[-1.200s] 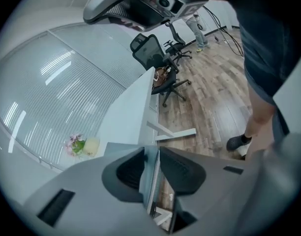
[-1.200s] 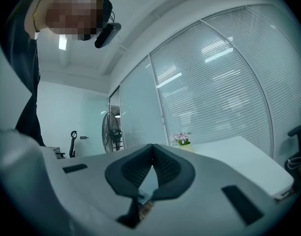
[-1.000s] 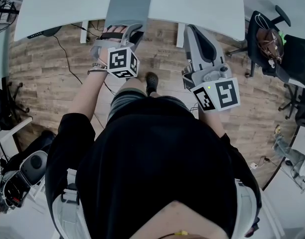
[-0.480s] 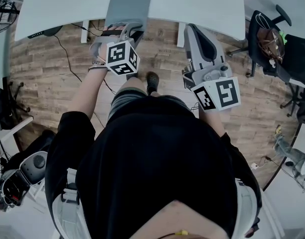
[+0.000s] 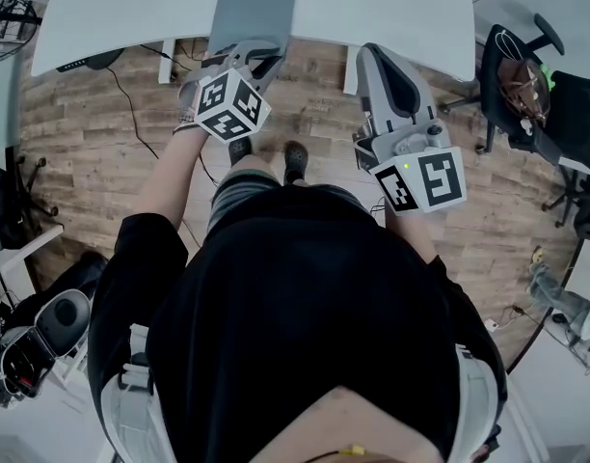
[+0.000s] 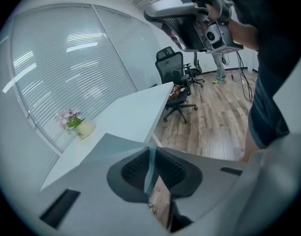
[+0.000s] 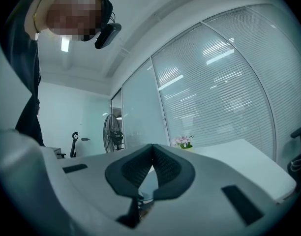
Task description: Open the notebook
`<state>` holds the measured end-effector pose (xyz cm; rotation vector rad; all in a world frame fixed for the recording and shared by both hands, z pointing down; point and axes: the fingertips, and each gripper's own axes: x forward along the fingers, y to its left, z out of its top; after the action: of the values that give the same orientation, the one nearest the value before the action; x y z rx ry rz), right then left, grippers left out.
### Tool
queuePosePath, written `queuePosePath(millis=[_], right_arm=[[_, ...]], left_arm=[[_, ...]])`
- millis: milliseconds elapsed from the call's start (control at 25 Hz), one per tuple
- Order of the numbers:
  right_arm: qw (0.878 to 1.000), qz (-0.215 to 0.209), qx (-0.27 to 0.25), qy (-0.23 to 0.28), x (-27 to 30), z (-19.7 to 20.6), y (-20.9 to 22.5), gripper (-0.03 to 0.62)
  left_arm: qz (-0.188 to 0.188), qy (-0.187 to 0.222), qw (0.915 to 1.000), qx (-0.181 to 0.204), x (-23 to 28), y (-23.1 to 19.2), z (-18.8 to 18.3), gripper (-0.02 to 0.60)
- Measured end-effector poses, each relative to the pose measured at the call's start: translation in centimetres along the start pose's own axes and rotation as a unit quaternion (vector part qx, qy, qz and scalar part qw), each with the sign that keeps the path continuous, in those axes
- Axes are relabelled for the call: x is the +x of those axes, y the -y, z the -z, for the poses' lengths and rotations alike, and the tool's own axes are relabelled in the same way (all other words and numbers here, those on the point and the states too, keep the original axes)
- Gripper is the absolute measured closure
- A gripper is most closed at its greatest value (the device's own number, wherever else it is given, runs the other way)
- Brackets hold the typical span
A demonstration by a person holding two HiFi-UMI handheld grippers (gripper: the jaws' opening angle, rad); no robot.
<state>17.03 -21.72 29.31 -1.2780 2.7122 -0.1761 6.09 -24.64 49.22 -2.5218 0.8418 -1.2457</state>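
Just now the left gripper (image 6: 150, 154) has been closing its jaws, and they stand almost together with a thin pale sheet edge caught between the dark pads (image 6: 133, 169). That edge looks like the near rim of the grey notebook (image 5: 254, 6), most likely its cover, though the left gripper view shows it only edge-on. Compared with a second ago in the head view, this gripper's marker cube (image 5: 229, 104) has rolled to sit like a diamond, and the gripper has nudged slightly toward the table. This looks like a wrist turn made to bring the jaws in line with the rim.

The notebook lies closed on the white table (image 5: 391, 8), straight ahead of the person, with its near end sticking out past the table's front edge and over the wooden floor (image 5: 93, 152). That overhang is where the left jaws meet it.

The right gripper (image 7: 153, 149) has not shifted. Its jaws are pressed tip to tip with nothing between them, and it hangs level to the right of the notebook, apart from it.

With the pinch apparently made, the task is at its start, and lifting the cover is the next step
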Motion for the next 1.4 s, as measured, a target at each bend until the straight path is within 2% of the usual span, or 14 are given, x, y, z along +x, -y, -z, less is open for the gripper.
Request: queuePosePath(millis=[360,480,680,840,920,1080,1240,1400], right_arm=[[1.0,0.011,-0.002,0.011,1.6,-0.8,-1.3,0.589],[1.0,0.017,-0.002,0.012,1.7,-0.8,-1.8,0.589],[1.0,0.028,-0.003,0.015,1.9,-1.0,-1.8,0.589],[0.999,0.033,-0.003,0.015,2.2,-0.8,-2.3,0.589],[0.999,0.034,-0.004,0.014,2.3,-0.8,-2.6,0.589],[0.999,0.038,-0.006,0.013,2.7,-0.7,-2.8,0.589],[0.999,0.039,-0.008,0.013,3.3,-0.5,-3.4,0.589],[0.999,0.033,-0.009,0.012,3.8,-0.5,-3.8,0.589]], left_arm=[[0.018,0.056,0.9938,-0.094,-2.1,-1.9,-0.7,0.535],[0.027,0.064,0.9918,-0.107,-2.3,-1.8,-0.7,0.534],[0.045,0.065,0.9911,-0.107,-2.2,-1.5,-0.8,0.533],[0.061,0.091,0.9835,-0.144,-2.6,-2.0,-1.1,0.532],[0.058,0.12,0.9761,-0.172,-3.3,-2.6,-1.5,0.535],[0.051,0.188,0.9482,-0.251,-5.3,-4.5,-1.8,0.537],[0.046,0.228,0.9277,-0.292,-7.0,-5.7,-1.8,0.538],[0.045,0.265,0.8999,-0.344,-8.0,-6.5,-1.9,0.538]])
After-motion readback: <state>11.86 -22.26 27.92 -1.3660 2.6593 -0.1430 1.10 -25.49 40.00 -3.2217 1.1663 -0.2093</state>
